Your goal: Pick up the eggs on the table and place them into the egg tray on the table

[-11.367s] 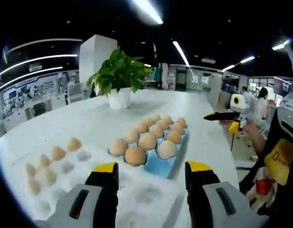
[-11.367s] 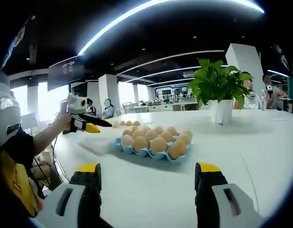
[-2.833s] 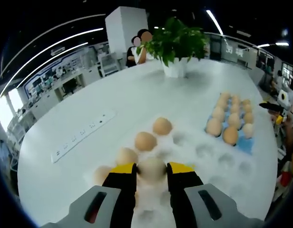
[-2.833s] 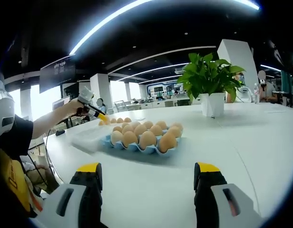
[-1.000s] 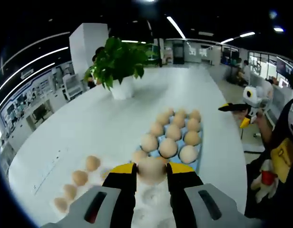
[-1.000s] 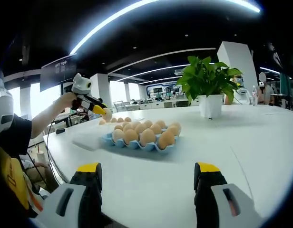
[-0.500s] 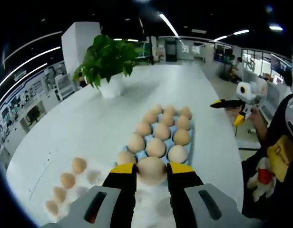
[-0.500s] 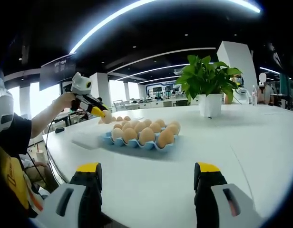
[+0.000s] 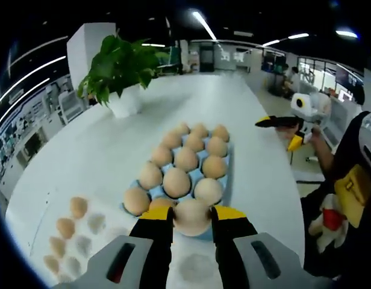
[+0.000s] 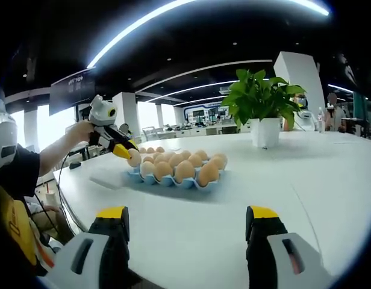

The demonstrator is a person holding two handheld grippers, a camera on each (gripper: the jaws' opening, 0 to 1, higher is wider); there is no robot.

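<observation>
White desk (image 9: 101, 150), blue egg tray (image 9: 229, 171) nearly full; left gripper (image 9: 192, 215) fingers pinching egg (image 9: 192, 217) above it, right gripper (image 10: 188, 226) fingers spread, several eggs (image 9: 66, 227) left.

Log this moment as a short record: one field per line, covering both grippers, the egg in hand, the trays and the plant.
left gripper: shut on held egg, above the near edge of the blue egg tray
right gripper: open, holding nothing, low over the white table
white foam tray: left of the blue tray, a few eggs in it
potted plant: upright, beyond the trays
</observation>
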